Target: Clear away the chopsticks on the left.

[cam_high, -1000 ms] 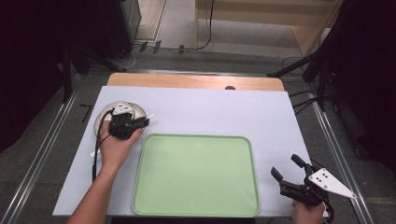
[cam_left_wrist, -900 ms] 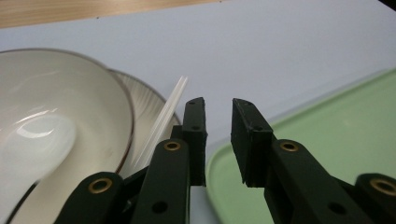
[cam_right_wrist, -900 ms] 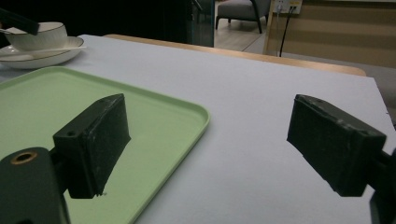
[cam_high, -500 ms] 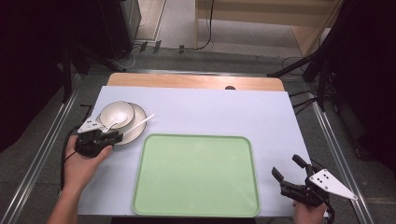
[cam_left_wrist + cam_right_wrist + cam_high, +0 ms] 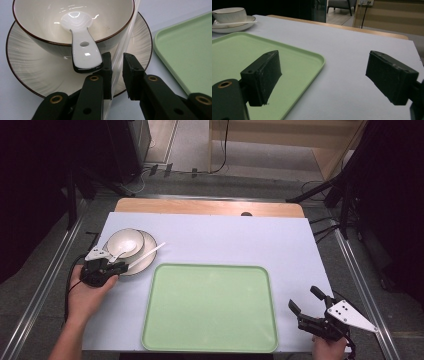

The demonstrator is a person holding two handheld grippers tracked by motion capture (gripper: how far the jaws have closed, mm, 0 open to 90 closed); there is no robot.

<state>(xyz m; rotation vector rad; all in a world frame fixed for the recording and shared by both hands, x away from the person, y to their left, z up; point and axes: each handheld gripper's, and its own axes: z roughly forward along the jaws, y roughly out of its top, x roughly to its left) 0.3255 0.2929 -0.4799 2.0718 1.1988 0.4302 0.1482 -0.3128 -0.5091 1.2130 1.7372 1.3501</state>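
Since a second ago the left gripper (image 5: 119, 266) has drawn back from over the dishes to the saucer's near edge, its jaws closing; they now stand narrowly apart around a thin white chopstick-like rod (image 5: 124, 47), one pad touching it, the other just clear. That rod lies across the striped grey ceramic saucer (image 5: 45, 75). On the saucer sits a cream brown-rimmed ceramic bowl (image 5: 50, 22) containing a white ceramic spoon (image 5: 82, 47). Beside them lies the empty pale green plastic tray (image 5: 210, 307). Near the tray's right corner, the right gripper (image 5: 306, 299) hovers wide open, holding nothing.
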